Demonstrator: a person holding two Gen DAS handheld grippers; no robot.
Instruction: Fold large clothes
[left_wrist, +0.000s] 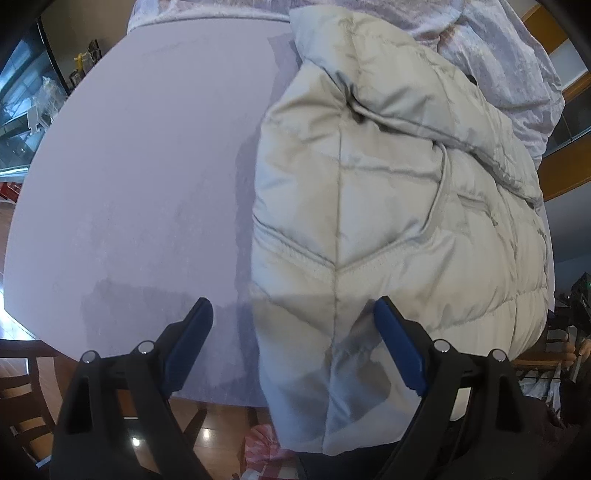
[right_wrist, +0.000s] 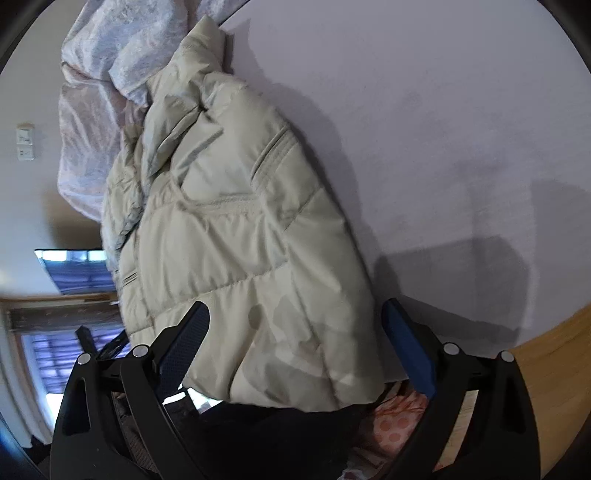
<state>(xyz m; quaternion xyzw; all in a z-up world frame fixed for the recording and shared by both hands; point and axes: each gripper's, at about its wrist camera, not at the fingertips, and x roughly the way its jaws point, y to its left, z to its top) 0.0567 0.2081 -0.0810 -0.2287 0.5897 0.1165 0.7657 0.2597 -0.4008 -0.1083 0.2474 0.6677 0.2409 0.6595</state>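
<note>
Cream puffer jacket (left_wrist: 388, 206) lies bunched on pale table (left_wrist: 140, 166), lower hem hanging over table's near edge. Pale crumpled cloth (left_wrist: 498, 55) heaped at jacket's far end. Left gripper (left_wrist: 293, 317) above jacket's hem, jaws spread wide, nothing pinched. Right gripper (right_wrist: 295, 317) over jacket's hem too, jaws spread wide, pads clear of fabric.

A pale lilac bench (left_wrist: 129, 166) with a rounded edge carries 2 things. A cream quilted puffer jacket (left_wrist: 388, 221) lies folded on its right part in the left wrist view, its lower end hanging over the near edge. Behind it, touching its collar end, lies a crumpled pale pinkish-white cloth (left_wrist: 498, 55).
</note>
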